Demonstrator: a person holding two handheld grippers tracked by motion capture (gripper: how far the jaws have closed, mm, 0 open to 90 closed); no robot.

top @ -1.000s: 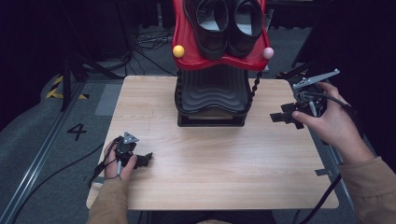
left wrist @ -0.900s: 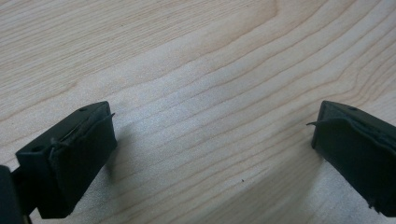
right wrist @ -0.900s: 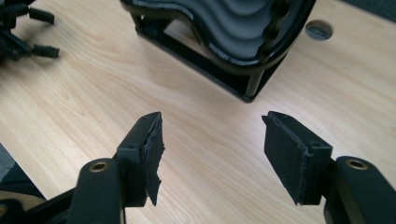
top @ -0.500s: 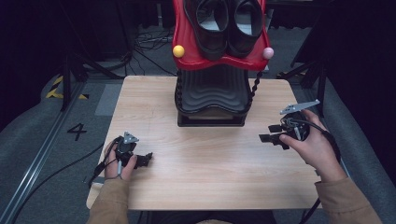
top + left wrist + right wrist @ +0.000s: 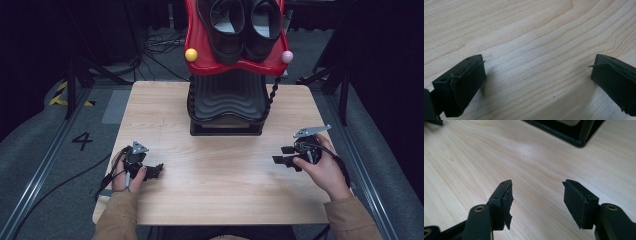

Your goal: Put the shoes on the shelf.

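On the wooden surface (image 5: 220,190), the left gripper (image 5: 150,171) lies low at the near left, held in the person's left hand (image 5: 122,172), its jaws spread wide with only bare wood grain between them in the left gripper view. The right gripper (image 5: 282,156) sits at the near right in the right hand (image 5: 322,170), pointing left, its jaws likewise parted and holding nothing. At the far middle stands a black stand (image 5: 227,102) with a red tray (image 5: 200,55) on top carrying a pair of black shoes (image 5: 245,25); a yellow ball (image 5: 190,54) and a pink ball (image 5: 286,56) sit at the tray's corners. The stand is well apart from both grippers, and its near corner (image 5: 579,135) appears at the top of the right gripper view.
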